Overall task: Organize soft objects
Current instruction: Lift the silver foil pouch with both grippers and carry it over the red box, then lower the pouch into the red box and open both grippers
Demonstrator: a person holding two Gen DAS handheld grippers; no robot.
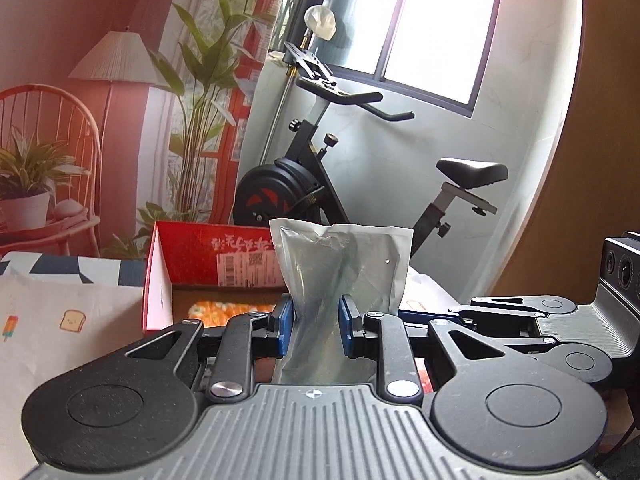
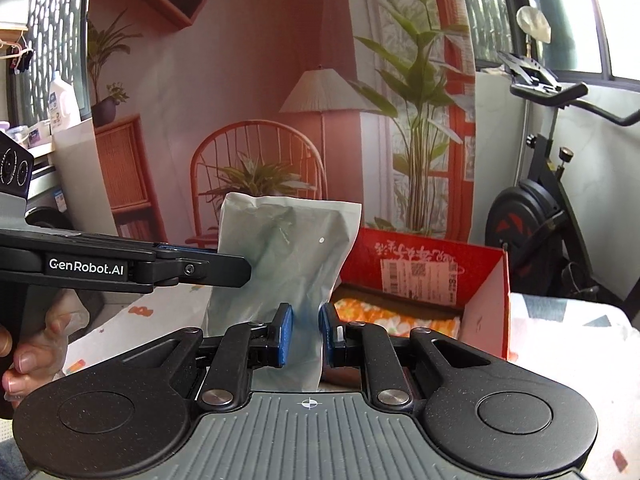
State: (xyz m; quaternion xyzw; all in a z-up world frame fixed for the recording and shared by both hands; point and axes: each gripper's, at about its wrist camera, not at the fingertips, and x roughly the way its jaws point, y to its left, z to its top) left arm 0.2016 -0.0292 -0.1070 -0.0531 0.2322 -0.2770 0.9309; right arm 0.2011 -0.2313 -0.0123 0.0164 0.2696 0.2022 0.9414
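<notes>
A translucent grey plastic pouch [image 1: 344,268] with something dark inside stands upright in the air. My left gripper [image 1: 314,316] is shut on its lower part, blue pads pressing both sides. In the right wrist view the same pouch [image 2: 288,248] is pinched near its bottom by my right gripper [image 2: 306,328], also shut on it. The left gripper [image 2: 240,268] reaches the pouch's left edge there. Behind the pouch an open red cardboard box [image 1: 240,256] [image 2: 420,264] holds an orange floral soft item [image 1: 228,310] [image 2: 384,316].
A cloth with toast and ice-lolly prints [image 1: 72,320] covers the table around the box. An exercise bike [image 1: 304,184] [image 2: 532,216] stands behind, by the window. A printed room backdrop [image 2: 280,120] hangs beyond. A person's hand [image 2: 28,352] grips the left handle.
</notes>
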